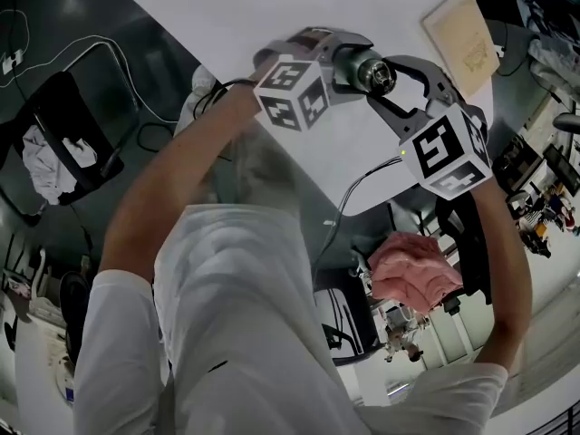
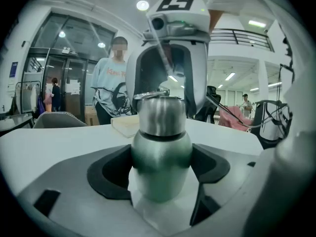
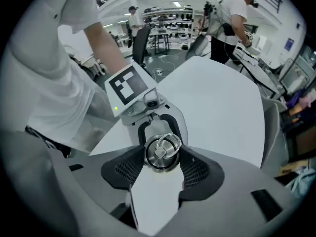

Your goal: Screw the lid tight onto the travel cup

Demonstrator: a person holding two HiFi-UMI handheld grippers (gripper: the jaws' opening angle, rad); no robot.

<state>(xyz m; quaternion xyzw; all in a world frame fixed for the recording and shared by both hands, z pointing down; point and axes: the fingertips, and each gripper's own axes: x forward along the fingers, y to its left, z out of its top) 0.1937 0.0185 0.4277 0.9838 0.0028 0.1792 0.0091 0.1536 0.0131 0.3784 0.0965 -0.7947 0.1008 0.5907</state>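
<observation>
The travel cup [image 2: 160, 162] has a greenish steel body and a steel lid [image 2: 160, 115] with a ring handle [image 3: 166, 143]. It is held over the white table [image 1: 272, 7]. My left gripper [image 2: 160, 172] is shut on the cup's body, its dark pads pressing on both sides. My right gripper [image 3: 161, 157] comes onto the lid [image 3: 161, 152] end-on, and its ribbed pads are shut on the lid's rim. In the head view both grippers meet at the cup [image 1: 373, 71], with the left gripper [image 1: 344, 57] to its left and the right gripper [image 1: 388, 78] to its right.
A beige pad [image 1: 464, 39] lies at the table's far right corner. A chair with a pink cloth [image 1: 412, 270] stands beside the table near my right side. Cables run across the floor, and people stand in the background [image 2: 111, 83].
</observation>
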